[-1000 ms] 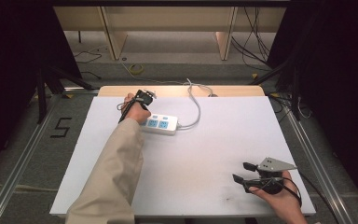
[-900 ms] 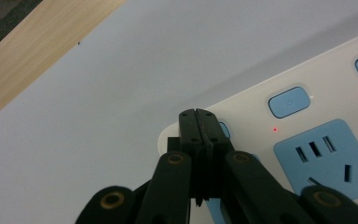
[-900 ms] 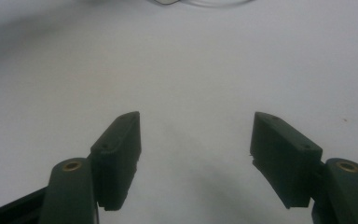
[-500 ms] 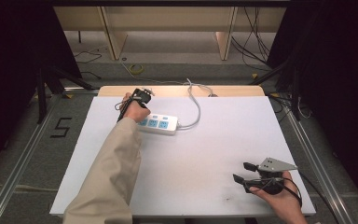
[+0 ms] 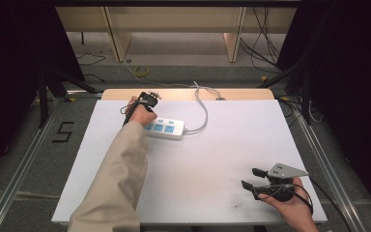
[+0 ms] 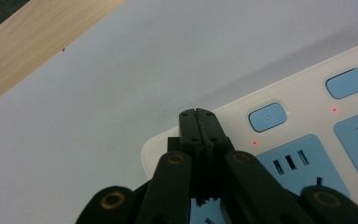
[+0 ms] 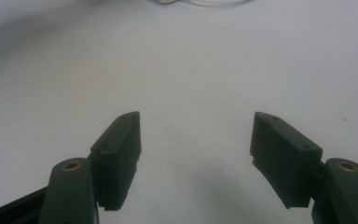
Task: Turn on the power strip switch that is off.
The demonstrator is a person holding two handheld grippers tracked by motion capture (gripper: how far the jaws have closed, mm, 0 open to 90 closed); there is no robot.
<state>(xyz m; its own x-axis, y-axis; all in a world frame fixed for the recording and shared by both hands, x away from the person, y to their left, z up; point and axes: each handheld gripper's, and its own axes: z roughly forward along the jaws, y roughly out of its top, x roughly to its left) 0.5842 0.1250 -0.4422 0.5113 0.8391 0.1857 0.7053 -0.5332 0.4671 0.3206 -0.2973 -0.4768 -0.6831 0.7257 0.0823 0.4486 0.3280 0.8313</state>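
Here left gripper (image 6: 199, 114) pressed closed over power strip (image 6: 279, 140).

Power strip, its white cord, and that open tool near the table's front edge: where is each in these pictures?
power strip (image 5: 164, 128), high view, on its blue-socketed top face.
white cord (image 5: 204, 108), high view, on the loop beside the strip's end.
right tool (image 5: 252, 178), high view, midway between its open jaw tips.

The high view looks down across the white worktop (image 5: 212, 159), while each tool's camera skims that same surface close up.
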